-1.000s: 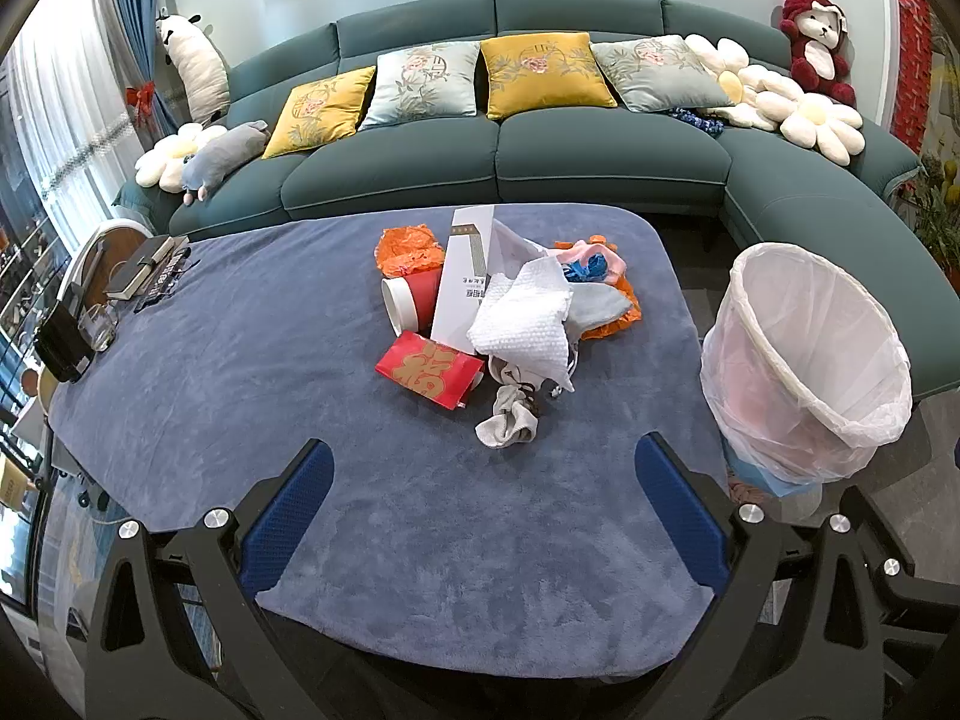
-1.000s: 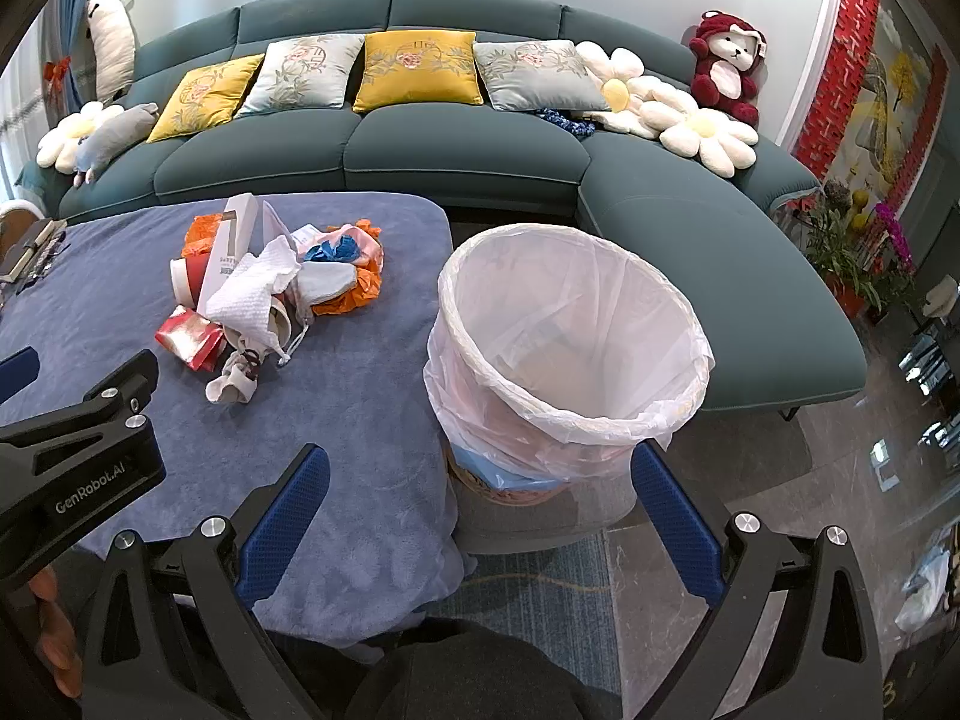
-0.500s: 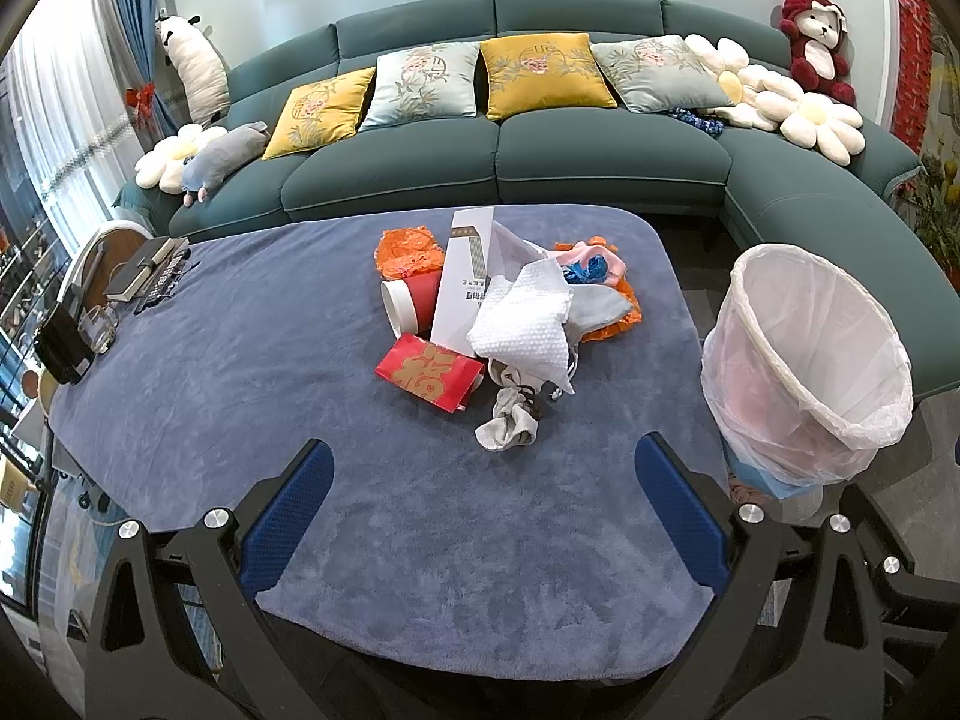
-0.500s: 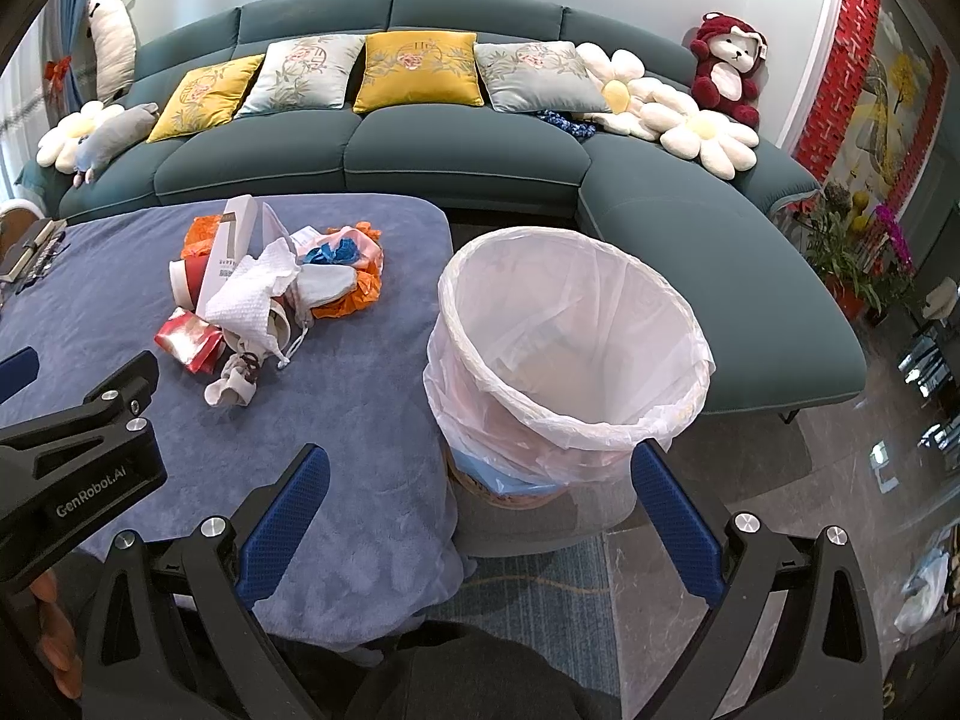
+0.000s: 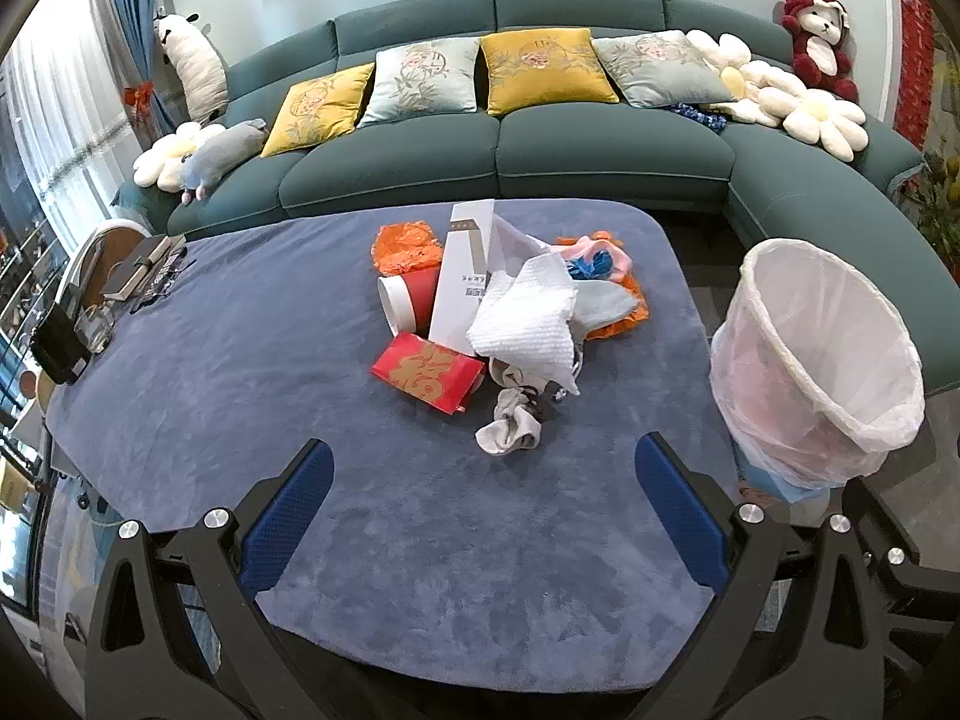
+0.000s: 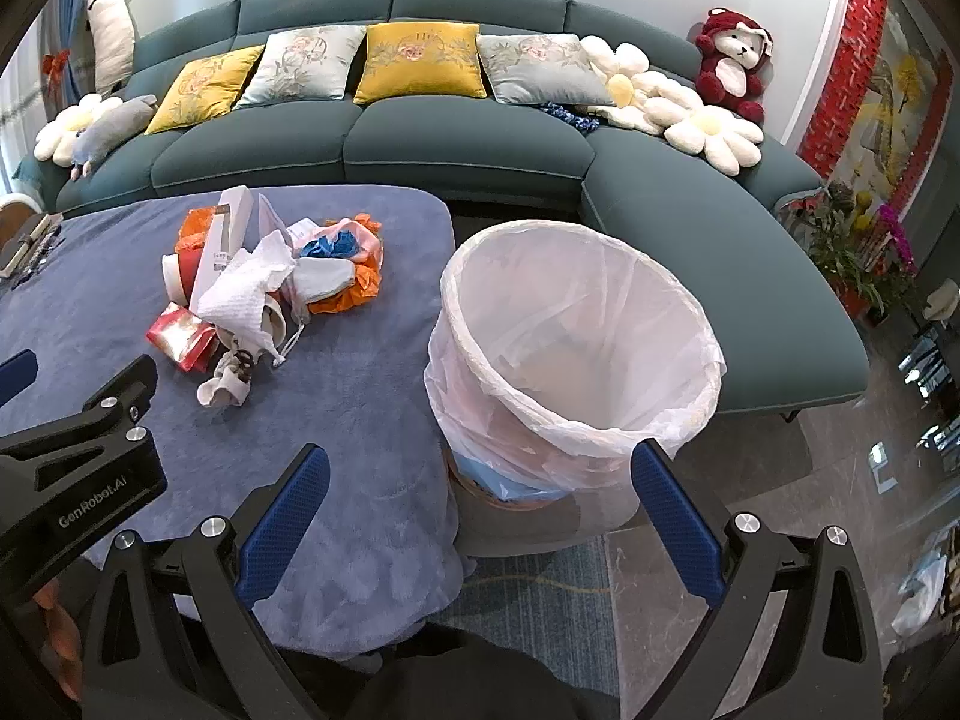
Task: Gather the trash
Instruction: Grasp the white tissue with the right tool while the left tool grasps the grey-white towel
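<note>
A pile of trash lies mid-table: a red packet [image 5: 427,379], a red paper cup [image 5: 408,303], a tall white box [image 5: 464,276], a white paper towel [image 5: 528,324], orange bags [image 5: 402,247] and a crumpled grey wad [image 5: 510,429]. The pile also shows in the right wrist view [image 6: 264,288]. A bin lined with a white bag [image 5: 816,354] [image 6: 576,348] stands right of the table. My left gripper [image 5: 483,504] is open and empty, over the table's near part, short of the pile. My right gripper [image 6: 474,510] is open and empty, near the table's right edge and just before the bin.
The table wears a blue-grey cloth [image 5: 240,360]. Books and small items [image 5: 138,270] lie at its far left. A teal sofa [image 5: 498,150] with cushions and plush toys curves behind and to the right. Potted flowers [image 6: 864,240] stand far right.
The right wrist view has shifted slightly, with the pile and bin sitting a little lower in frame. The left gripper has hardly moved. Both stay open.
</note>
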The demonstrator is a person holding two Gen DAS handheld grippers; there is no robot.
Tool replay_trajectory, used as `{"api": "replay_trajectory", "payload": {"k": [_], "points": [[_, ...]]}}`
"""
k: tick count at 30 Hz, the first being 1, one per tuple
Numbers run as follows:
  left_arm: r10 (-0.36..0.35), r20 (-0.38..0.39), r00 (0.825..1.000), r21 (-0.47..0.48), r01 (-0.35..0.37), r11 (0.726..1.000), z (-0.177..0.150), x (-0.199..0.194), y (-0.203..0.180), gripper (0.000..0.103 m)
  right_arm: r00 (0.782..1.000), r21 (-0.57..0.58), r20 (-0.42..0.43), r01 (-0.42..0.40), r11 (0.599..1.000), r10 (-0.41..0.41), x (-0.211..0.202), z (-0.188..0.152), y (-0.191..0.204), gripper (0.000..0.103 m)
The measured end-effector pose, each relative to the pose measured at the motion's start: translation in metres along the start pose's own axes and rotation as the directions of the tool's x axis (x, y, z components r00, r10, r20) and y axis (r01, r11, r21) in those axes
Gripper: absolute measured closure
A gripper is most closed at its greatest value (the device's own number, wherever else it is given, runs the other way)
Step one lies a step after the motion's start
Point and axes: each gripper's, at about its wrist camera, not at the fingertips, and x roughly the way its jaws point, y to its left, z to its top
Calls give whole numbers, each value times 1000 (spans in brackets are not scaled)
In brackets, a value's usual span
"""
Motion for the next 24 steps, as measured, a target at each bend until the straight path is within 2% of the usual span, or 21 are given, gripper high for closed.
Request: {"api": "replay_trajectory", "payload": {"k": [10,13,18,21,24], "points": [[-27,-47,999,-57,25,998,-1,37,25,7,1000,-10,-17,4,1000,-4,21,14,14,7],[-14,-57,998,-72,10,997,-1,49,38,7,1000,-17,-14,-7,1000,7,30,21,23,7],[18,-74,997,-97,-26,995,2,73,64,7,999,-37,-6,-51,998,51,51,41,50,7],[31,-83,996,-109,-40,993,3,87,76,7,994,-45,-13,-107,993,107,67,56,71,8],[38,-91,995,-119,-49,992,4,100,84,7,986,-48,-40,-161,986,159,87,69,93,13]]}}
